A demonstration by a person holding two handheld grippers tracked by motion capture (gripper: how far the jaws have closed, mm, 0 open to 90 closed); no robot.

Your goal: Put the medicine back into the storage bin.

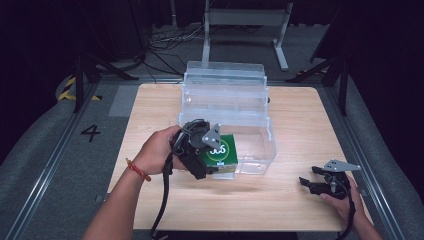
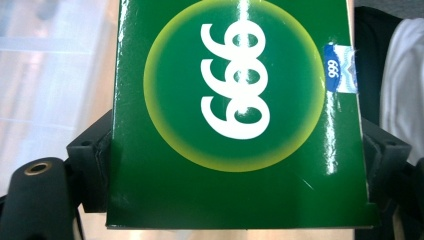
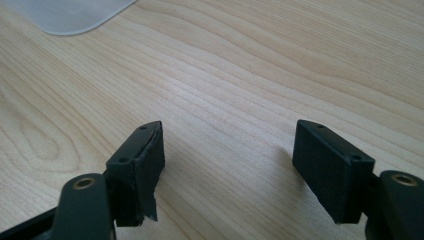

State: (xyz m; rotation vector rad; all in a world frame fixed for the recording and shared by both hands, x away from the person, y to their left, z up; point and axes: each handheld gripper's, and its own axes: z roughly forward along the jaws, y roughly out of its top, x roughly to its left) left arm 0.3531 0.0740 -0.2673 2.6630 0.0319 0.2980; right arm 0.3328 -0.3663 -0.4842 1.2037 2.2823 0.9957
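Wooden table (image 1: 300, 125); left tongs (image 1: 212, 162) grip green "999" box (image 2: 240, 115); right tongs (image 3: 227, 170) wide.

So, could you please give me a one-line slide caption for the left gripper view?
Left tongs clamp a glossy green box printed with a white 999 in a yellow-rimmed circle.

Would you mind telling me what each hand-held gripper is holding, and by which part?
The left hand-held gripper clamps the green box by its two opposite side edges. The right hand-held gripper holds nothing, jaws open.
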